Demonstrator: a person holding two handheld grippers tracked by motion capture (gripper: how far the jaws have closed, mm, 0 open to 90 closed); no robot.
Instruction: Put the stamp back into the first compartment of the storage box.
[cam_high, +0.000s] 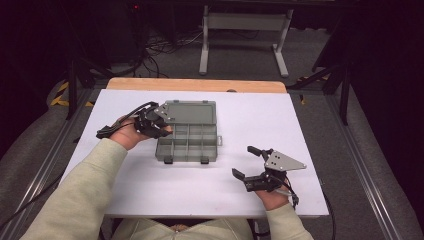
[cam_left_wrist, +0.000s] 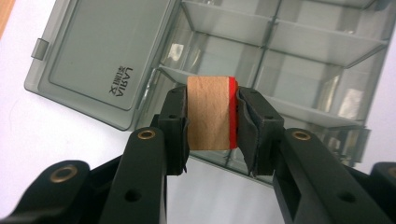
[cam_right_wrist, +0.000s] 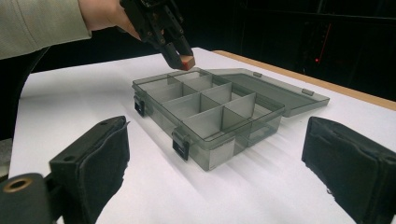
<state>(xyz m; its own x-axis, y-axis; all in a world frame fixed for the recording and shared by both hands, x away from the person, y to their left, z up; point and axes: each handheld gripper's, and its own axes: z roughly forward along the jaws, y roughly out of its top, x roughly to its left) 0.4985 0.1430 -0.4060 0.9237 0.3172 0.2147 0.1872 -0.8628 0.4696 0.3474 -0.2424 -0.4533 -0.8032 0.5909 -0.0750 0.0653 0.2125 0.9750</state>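
My left gripper (cam_left_wrist: 211, 119) is shut on a small wooden block (cam_left_wrist: 209, 113) with one red face, pads pressing both sides. It hangs just above the left rear compartments of a smoky transparent organizer box (cam_high: 187, 140), whose lid (cam_high: 190, 112) lies open flat behind it. In the right gripper view the left gripper (cam_right_wrist: 180, 59) holds the block (cam_right_wrist: 187, 62) over the box's far corner (cam_right_wrist: 175, 77). My right gripper (cam_high: 244, 161) rests open on the table to the right of the box, its pads (cam_right_wrist: 105, 154) wide apart and empty.
The box sits on a white sheet (cam_high: 250, 125) over a wooden table (cam_high: 195, 84). Beyond the table are a white metal stand (cam_high: 245, 30) and floor cables (cam_high: 160, 47). Light sleeves (cam_high: 85, 195) come in from the bottom.
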